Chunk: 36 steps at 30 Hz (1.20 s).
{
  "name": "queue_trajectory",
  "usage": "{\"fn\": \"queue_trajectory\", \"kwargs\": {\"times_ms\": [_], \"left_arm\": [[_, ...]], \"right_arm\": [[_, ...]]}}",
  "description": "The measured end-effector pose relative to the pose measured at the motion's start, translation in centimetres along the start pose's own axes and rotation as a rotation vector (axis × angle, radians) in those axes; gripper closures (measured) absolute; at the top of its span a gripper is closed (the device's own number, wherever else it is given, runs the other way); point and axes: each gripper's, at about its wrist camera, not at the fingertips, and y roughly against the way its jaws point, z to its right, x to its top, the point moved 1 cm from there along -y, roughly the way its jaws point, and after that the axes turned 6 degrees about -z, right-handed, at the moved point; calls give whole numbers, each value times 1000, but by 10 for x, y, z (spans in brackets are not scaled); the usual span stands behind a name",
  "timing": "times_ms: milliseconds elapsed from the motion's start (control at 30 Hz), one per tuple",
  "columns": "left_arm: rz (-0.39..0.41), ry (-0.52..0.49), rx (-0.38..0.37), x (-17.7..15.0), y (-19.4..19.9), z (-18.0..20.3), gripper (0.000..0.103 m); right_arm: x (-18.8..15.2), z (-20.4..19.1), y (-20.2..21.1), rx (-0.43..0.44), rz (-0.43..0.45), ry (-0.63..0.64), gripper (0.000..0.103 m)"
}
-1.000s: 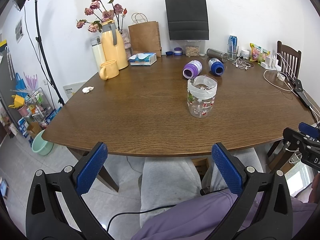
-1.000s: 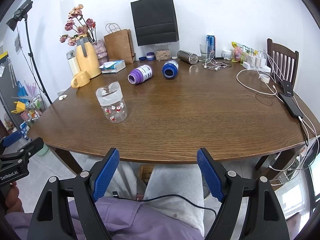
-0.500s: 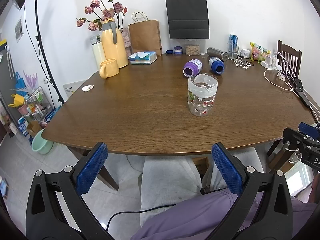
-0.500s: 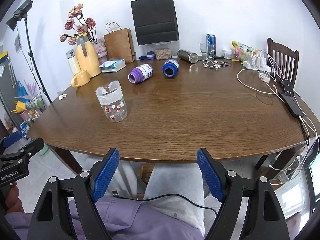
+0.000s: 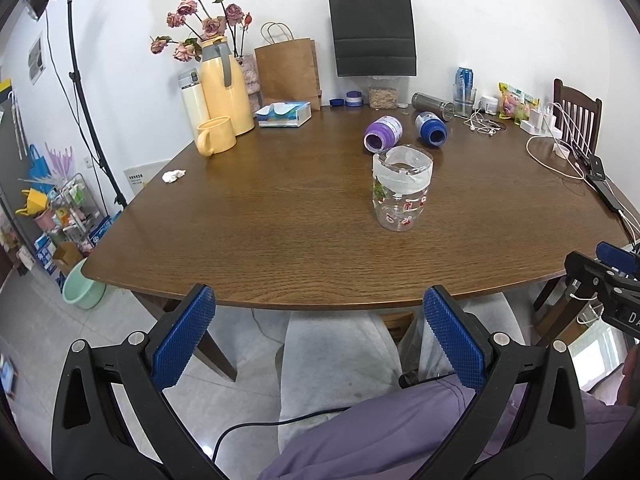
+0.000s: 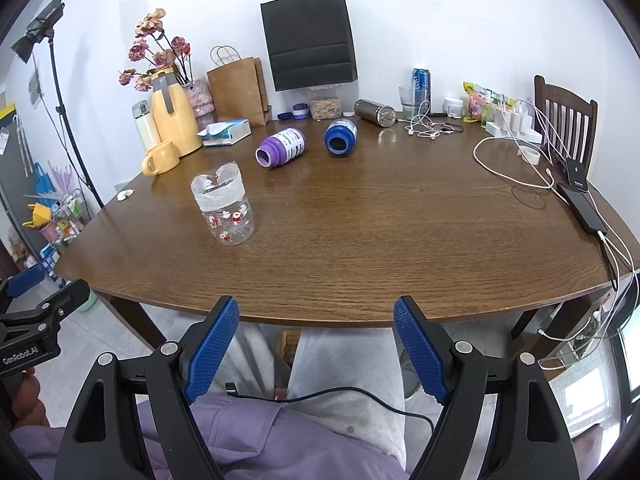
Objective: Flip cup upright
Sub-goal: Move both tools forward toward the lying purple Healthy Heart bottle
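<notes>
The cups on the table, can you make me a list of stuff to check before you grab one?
1. Left gripper open and empty: ok.
2. Right gripper open and empty: ok.
3. Clear cup standing, mouth up: ok, needs no flip.
4. Purple cup upright: not ok, lies on its side.
5. Blue cup upright: not ok, lies on its side.
6. Table bare between grippers and lying cups: ok.

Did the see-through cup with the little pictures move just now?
No. The clear cup stands at the same spot on the table, just in front of the purple cup lying on its side, as before.
</notes>
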Motion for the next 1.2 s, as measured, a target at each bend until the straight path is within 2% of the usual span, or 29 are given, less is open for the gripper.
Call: {"fn": "queue_trajectory", "kwargs": {"times_ms": [300, 433, 500, 600, 667, 867, 1000, 1100, 1200], "left_arm": [[10, 13, -2, 7, 6, 0, 0], [73, 35, -21, 42, 6, -9, 0], [83, 50, -62, 68, -3, -14, 0], [70, 67, -118, 99, -26, -19, 0], [65, 56, -147, 112, -40, -18, 0], [29, 0, -218, 146, -80, -1, 0], [-37, -50, -224, 177, -110, 25, 0], [-88, -46, -215, 211, -139, 42, 0], [-156, 9, -217, 238, -166, 57, 0]], "right_arm": [[5, 5, 4, -4, 32, 8, 19], [31, 7, 5, -5, 115, 16, 19], [52, 9, 1, 12, 162, 16, 19], [80, 13, -14, 20, 175, 6, 19], [99, 16, -30, 51, 152, -6, 19], [146, 18, -67, 96, 113, 1, 19], [175, 17, -88, 127, 96, 5, 19], [197, 17, -100, 132, 99, 12, 19], [222, 22, -113, 124, 109, 12, 19]]}}
